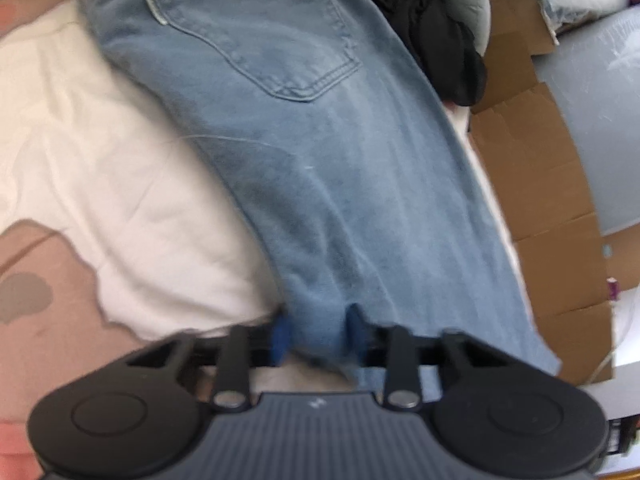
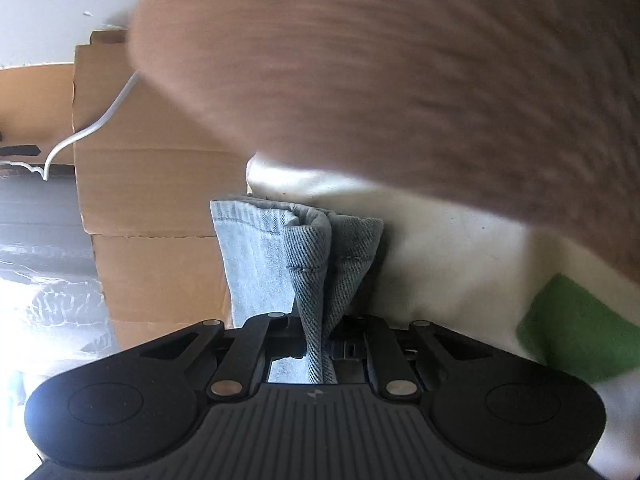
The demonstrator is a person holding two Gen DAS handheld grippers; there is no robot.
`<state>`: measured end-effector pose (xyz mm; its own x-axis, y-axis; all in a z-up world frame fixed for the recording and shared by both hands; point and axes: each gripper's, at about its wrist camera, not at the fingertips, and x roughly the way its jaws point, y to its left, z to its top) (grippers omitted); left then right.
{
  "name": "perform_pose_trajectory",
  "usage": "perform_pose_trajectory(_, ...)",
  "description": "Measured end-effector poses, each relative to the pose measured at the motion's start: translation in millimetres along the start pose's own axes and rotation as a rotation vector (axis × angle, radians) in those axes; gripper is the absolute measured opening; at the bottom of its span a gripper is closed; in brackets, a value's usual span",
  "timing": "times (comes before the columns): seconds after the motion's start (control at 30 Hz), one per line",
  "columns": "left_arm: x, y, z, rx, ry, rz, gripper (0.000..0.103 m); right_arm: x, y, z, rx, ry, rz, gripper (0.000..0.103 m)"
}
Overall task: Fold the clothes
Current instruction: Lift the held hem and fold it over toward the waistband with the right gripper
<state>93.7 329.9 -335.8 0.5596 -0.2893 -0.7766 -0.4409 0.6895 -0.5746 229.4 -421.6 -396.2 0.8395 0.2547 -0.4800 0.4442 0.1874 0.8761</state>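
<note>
Light blue jeans (image 1: 320,160) lie stretched along a white sheet (image 1: 100,152), back pocket (image 1: 280,40) facing up at the far end. My left gripper (image 1: 318,334) is at the near end of the leg, its blue pads (image 1: 280,338) pressed on either side of a bunch of denim. In the right wrist view the hem of the jeans (image 2: 316,248) is folded and pinched, running down into my right gripper (image 2: 320,344), which is shut on it. The right fingertips are hidden by the cloth.
Cardboard boxes (image 1: 552,208) line the bed's right edge, also in the right wrist view as cardboard (image 2: 160,200) with a white cable (image 2: 92,128). A black garment (image 1: 436,40) lies beyond the jeans. A blurred forearm (image 2: 400,80) crosses above; a green patch (image 2: 576,328) marks the sheet (image 2: 460,264).
</note>
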Motion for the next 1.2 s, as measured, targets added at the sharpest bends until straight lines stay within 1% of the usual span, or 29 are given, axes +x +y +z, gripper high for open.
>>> perform_pose_trajectory(0.1,-4.5,-4.0,0.9,-0.026,-0.003,0.008,0.022,-9.7,13.9,-7.7,0.002,-0.027,-0.007,0.006)
perform_pose_trajectory(0.17,-8.4,-10.2,3.6,-0.032,-0.005,0.022,0.021,-16.0,22.4,-13.0,0.026,-0.039,-0.013,0.006)
perform_pose_trajectory(0.23,-12.2,-17.1,7.5,-0.028,0.000,0.035,0.020,-22.5,35.3,-17.4,0.022,-0.043,-0.045,0.006)
perform_pose_trajectory(0.43,-27.9,-38.9,26.4,-0.013,0.011,0.054,0.019,-36.5,87.8,-26.7,-0.091,-0.030,-0.191,0.006)
perform_pose_trajectory(0.53,-42.4,-47.9,33.7,-0.004,0.006,0.065,0.019,-44.8,107.7,-30.8,-0.099,-0.037,-0.252,0.006)
perform_pose_trajectory(0.63,-58.1,-49.9,38.7,-0.003,0.019,0.077,0.019,-56.1,126.6,-39.1,-0.083,-0.041,-0.281,0.006)
perform_pose_trajectory(0.67,-62.0,-50.4,40.7,0.000,0.023,0.081,0.019,-59.3,134.8,-44.7,-0.084,-0.039,-0.289,0.006)
perform_pose_trajectory(0.7,-65.4,-51.0,42.1,0.004,0.027,0.086,0.019,-53.8,153.2,-47.6,-0.087,-0.035,-0.301,0.006)
perform_pose_trajectory(0.73,-68.0,-52.0,42.7,0.010,0.030,0.091,0.019,-51.1,164.3,-50.6,-0.102,-0.025,-0.326,0.006)
perform_pose_trajectory(0.83,-73.0,-55.4,43.3,0.023,0.040,0.115,0.019,-68.7,178.4,-47.9,-0.122,0.001,-0.456,0.006)
perform_pose_trajectory(0.9,-70.9,-56.8,42.4,0.023,0.047,0.129,0.019,-81.3,173.2,-53.0,-0.056,-0.001,-0.490,0.006)
perform_pose_trajectory(0.97,-69.5,-57.3,41.1,0.024,0.054,0.141,0.019,-96.3,165.1,-61.6,-0.025,-0.020,-0.489,0.006)
perform_pose_trajectory(1.03,-71.4,-54.8,37.8,0.032,0.064,0.146,0.019,-114.3,154.7,-69.7,-0.032,-0.029,-0.478,0.006)
perform_pose_trajectory(1.2,-78.3,-45.3,28.7,0.054,0.087,0.150,0.019,-161.0,127.5,-84.3,-0.051,-0.019,-0.453,0.006)
